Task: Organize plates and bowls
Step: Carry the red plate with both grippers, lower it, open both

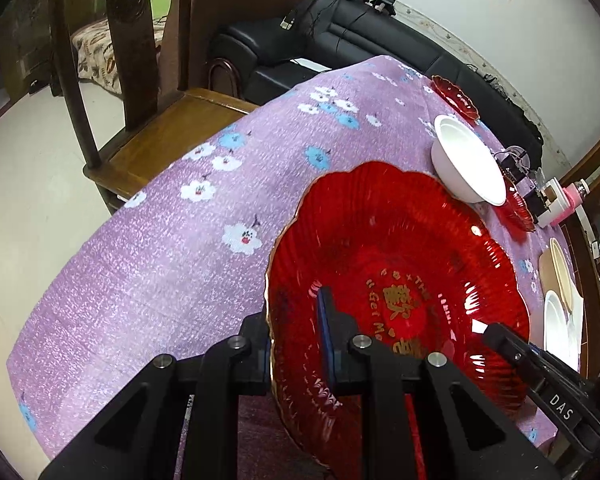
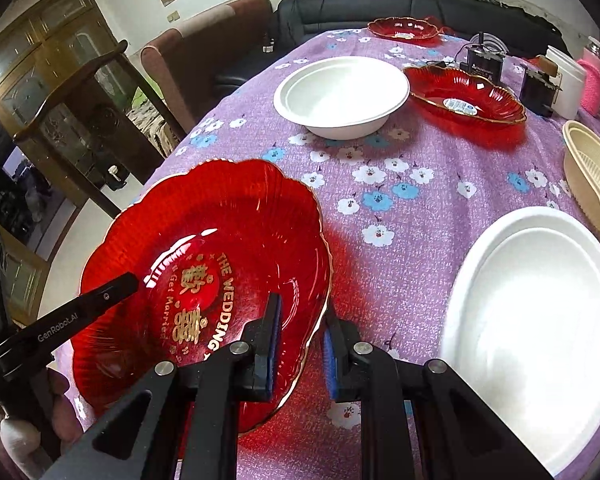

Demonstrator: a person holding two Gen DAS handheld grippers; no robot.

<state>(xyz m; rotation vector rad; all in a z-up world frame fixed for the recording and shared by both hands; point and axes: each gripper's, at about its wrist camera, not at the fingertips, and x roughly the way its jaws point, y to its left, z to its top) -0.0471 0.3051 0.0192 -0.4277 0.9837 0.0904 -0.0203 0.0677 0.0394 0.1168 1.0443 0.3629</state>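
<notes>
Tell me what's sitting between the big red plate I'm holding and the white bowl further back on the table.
Nothing. In the right wrist view, only bare flowered purple tablecloth lies between the held red plate and the white bowl.

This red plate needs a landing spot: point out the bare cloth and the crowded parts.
Bare cloth lies between the held red plate, the white bowl and the white plate. More stretches left of the red plate toward the chair. The far right is crowded: red dish, beige basket, containers.
</notes>
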